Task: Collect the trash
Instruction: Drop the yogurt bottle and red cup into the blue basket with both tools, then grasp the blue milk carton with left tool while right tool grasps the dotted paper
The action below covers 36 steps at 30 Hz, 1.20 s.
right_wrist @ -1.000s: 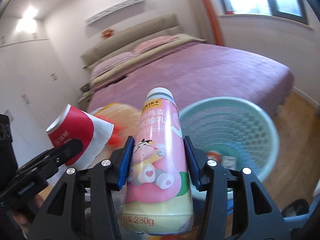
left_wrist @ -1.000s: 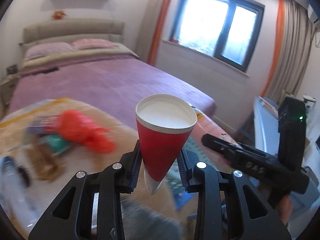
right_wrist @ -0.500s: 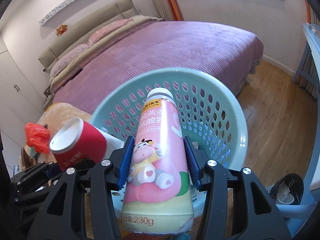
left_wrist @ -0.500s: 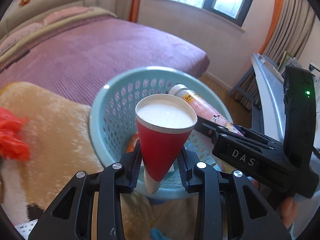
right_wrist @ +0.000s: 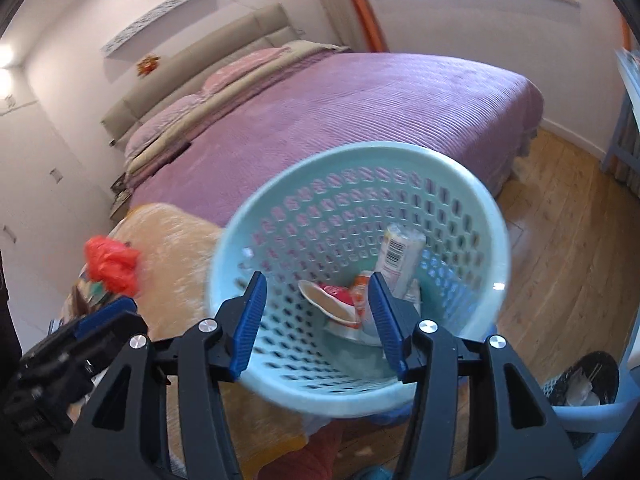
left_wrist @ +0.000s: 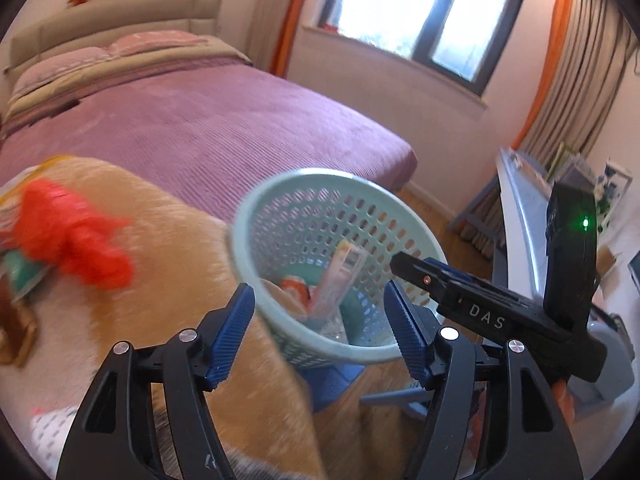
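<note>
A: What is the biggest thing you see?

B: The purple bed [left_wrist: 224, 128], with a fuzzy orange blanket [left_wrist: 168, 264] near it. A red bag [left_wrist: 76, 236] lies on the blanket.

A: Where is the trash?

B: In the green basket [right_wrist: 472, 208] in front of you. The pink bottle [right_wrist: 400, 256] leans on the basket's wall, and the red cup [right_wrist: 332, 300] lies on its side just beside it.

A: And your hands?

B: Your left gripper [left_wrist: 324, 332] is wide apart and holds nothing. Your right gripper [right_wrist: 316, 320] is wide apart too, with nothing in it, right above the basket.
</note>
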Available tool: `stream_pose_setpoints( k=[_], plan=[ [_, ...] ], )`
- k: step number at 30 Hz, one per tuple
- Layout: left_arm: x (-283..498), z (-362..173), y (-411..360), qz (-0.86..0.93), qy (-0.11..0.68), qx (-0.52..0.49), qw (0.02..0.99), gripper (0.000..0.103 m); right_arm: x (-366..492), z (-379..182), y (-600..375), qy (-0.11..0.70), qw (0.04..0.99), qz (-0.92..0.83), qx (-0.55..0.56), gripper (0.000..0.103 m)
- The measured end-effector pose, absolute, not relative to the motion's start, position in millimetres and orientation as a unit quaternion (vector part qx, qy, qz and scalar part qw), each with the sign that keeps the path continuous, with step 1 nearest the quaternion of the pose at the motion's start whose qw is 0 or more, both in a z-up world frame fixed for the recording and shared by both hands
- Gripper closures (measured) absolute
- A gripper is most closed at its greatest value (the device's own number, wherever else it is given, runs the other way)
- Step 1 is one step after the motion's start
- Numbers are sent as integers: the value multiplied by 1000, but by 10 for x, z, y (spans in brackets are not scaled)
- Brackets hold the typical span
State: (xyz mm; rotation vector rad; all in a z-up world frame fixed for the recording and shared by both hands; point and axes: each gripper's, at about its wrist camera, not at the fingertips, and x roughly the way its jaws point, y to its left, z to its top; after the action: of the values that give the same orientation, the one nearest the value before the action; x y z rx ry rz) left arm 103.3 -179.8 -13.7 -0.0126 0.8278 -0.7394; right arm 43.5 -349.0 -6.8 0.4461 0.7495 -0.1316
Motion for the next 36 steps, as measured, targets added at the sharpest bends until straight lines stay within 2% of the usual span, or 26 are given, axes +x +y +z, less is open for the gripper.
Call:
stream_pose_setpoints(
  k=[11,19,25,31,33,36],
  plan=[
    [639,249,-622,-258,326,-33,909,38,320,427,-2401,302,944,50,124,54],
    [456,416,489,-124,291,-52,947,37,373,352,-1685,321,936,118,79,54],
    [468,337,1166,-11,304,-51,951,34,399,192,-1297,349,922,156,62,53],
    [570,100,1525,18,335,-71,939,34,380,88,-1002,366,913,179,28,53],
    [607,36,1551,18,338,-72,938,34,390,63,-938,370,911,181,18,45],
    [651,-58,1507,16,343,-69,937,34,385,29,-862,372,910,183,3,40]
  ],
)
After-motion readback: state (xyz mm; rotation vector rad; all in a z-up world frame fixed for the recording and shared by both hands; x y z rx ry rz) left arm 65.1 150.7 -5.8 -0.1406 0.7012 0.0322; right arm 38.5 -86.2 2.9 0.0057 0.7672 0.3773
